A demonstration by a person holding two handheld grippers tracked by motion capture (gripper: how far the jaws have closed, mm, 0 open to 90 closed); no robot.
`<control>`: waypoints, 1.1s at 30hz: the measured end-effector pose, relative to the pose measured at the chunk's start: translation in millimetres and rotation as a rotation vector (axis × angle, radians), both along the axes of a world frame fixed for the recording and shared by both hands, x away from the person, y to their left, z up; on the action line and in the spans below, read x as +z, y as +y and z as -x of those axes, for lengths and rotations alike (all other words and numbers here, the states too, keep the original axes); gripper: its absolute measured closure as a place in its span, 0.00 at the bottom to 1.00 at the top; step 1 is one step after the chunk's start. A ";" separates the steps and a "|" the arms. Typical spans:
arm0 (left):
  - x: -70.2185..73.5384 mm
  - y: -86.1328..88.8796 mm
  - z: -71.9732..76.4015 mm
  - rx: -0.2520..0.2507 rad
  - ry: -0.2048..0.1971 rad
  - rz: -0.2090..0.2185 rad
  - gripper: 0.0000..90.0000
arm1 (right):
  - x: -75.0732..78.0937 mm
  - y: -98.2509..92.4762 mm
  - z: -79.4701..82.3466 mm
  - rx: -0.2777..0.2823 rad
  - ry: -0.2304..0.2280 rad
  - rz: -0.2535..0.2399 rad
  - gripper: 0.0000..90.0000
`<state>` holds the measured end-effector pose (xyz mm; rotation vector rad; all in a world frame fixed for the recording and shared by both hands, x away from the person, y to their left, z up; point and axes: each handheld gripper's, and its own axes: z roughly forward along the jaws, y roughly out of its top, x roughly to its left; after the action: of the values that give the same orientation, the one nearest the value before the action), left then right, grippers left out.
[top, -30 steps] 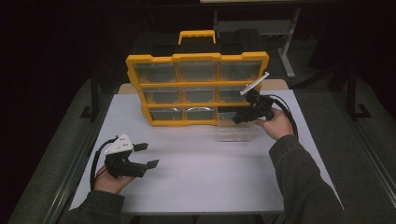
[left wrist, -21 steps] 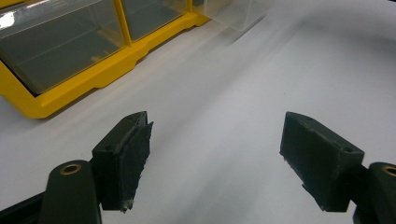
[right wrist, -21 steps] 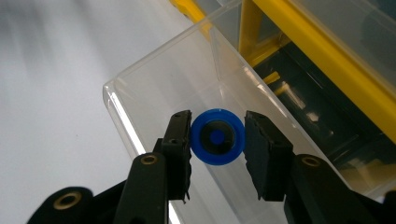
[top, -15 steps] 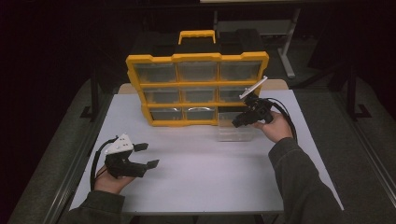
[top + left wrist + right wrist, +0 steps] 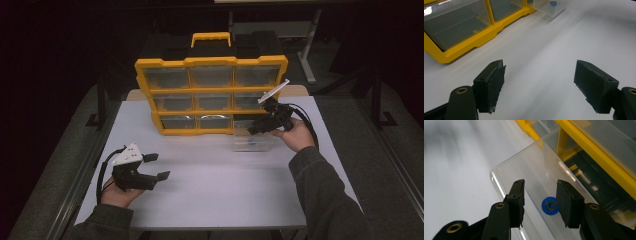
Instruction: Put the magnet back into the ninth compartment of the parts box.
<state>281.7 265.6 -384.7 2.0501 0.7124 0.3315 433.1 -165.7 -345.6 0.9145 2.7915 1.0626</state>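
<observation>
The clear drawer point(image 5: 251, 141) is already out of the yellow organizer point(image 5: 212, 95) and sits on the bench point(image 5: 215, 190) just in front of its empty slot. What is left, as I judge it, is picking the small blue ring point(image 5: 549, 206) off the drawer's floor. The right tongs point(image 5: 540, 200) are partly open over the drawer with nothing between them; the ring lies just ahead, closer to the right-hand pad, not yet gripped. In the high view the right tongs point(image 5: 260, 125) point down and leftward into the drawer, the hand tilted behind them with the forearm reaching in from the near edge. The left tongs point(image 5: 539, 82) gape wide and empty above bare bench, the organizer ahead to their left, the hand low near the bench's front corner.
</observation>
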 end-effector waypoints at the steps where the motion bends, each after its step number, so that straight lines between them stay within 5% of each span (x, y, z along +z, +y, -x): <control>1: 0.1 0.1 -0.1 0.000 -0.002 0.000 0.26 | 0.7 0.1 0.7 0.000 0.009 -0.008 0.64; 13: -1.0 1.5 -1.1 0.008 0.007 0.008 0.27 | 20.4 5.8 6.3 0.028 -0.017 -0.017 0.69; 22: -0.5 3.3 -1.8 0.010 0.001 0.012 0.27 | 32.6 11.6 7.2 0.041 -0.014 -0.055 0.84; 33: -0.4 3.9 -2.1 0.018 0.004 0.015 0.27 | 41.7 18.7 9.6 0.106 -0.064 -0.019 0.96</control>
<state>283.7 269.4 -385.1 2.0313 0.7338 0.3314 423.5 -147.0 -303.9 0.7280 2.8097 1.1116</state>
